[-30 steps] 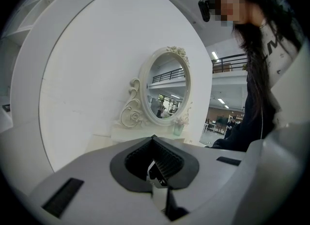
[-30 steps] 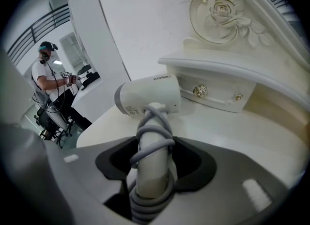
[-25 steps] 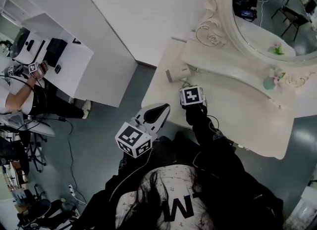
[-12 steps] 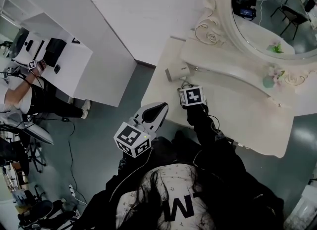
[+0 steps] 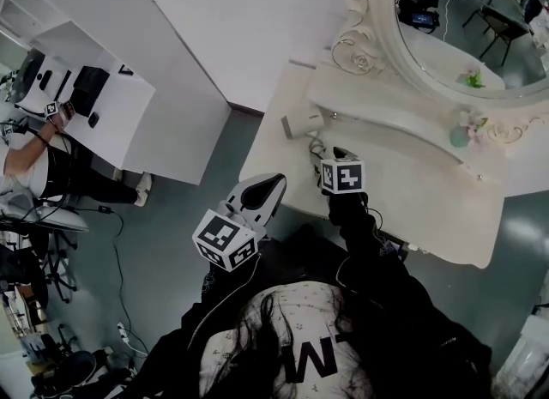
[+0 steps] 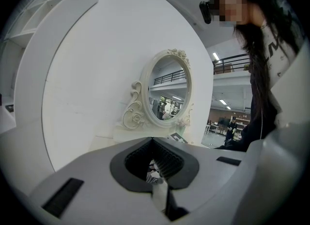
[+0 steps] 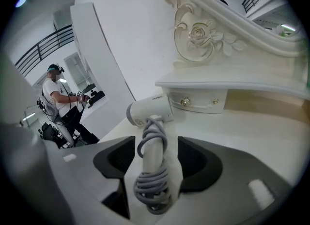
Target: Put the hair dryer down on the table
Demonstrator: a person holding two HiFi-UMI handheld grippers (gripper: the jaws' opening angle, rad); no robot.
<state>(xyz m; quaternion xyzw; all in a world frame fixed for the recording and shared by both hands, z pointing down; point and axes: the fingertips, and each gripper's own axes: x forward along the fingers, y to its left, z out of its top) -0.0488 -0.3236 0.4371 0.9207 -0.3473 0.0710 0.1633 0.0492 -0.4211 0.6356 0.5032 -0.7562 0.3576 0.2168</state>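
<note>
Lying on the white carved dressing table (image 5: 412, 200), near its left end, is the white plastic hair dryer (image 7: 149, 111). Its round nose points left. A grey cord (image 7: 152, 186) is wound round its handle. The handle sits between the jaws of the right gripper (image 7: 156, 145), but the jaws do not press it. They have just been opening and stand wide apart, one on each side. The left gripper (image 6: 153, 142) hangs off the table's front edge, over the floor. Its jaws are pressed together with nothing between them. A big oval mirror (image 5: 480, 37) stands at the back of the table.
</note>
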